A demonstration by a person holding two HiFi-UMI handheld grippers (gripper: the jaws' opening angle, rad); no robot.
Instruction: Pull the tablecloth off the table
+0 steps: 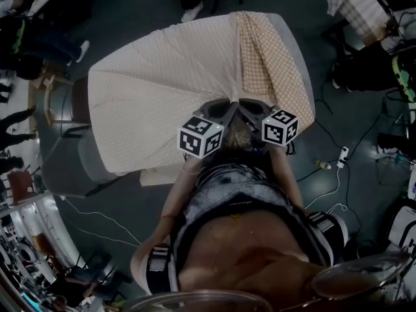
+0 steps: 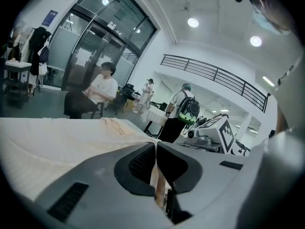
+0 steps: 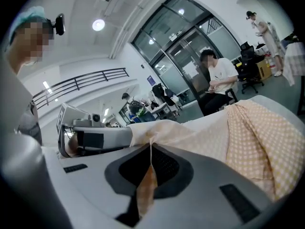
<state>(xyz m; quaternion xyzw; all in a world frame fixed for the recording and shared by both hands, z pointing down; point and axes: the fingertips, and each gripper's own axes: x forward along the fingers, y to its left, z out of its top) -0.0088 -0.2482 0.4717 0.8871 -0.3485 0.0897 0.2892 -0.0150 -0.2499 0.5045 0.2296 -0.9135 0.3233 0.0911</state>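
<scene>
**Two pinches on the near hem, cloth yet to come off**

Head view: nearest the lens is the person's torso [image 1: 240, 239]. Just beyond it the left gripper [image 1: 220, 109] and right gripper [image 1: 252, 109] sit side by side, almost touching, at the near edge of the table [image 1: 288, 31]. The tablecloth [image 1: 162, 77] covers nearly the whole top and is gathered to a peak where the two grippers meet. A strip along its right side is folded over, showing bolder checks. I'd judge the pull barely begun. A power strip [image 1: 342, 156] lies on the floor to the person's right, so any step back should mind it.

Left gripper view: the jaws are clamped together on a thin fold of cloth, with the rest spreading flat over the tabletop. The bite looks narrow, so it is better to draw steadily than to jerk, or the fold may slip out.

Right gripper view: the same here, with the jaws closed tight on a pinch of hem and a checked tail hanging between them. Both hands are best moved at one pace, low and toward the body, so the cloth slides off evenly rather than skewed.
</scene>
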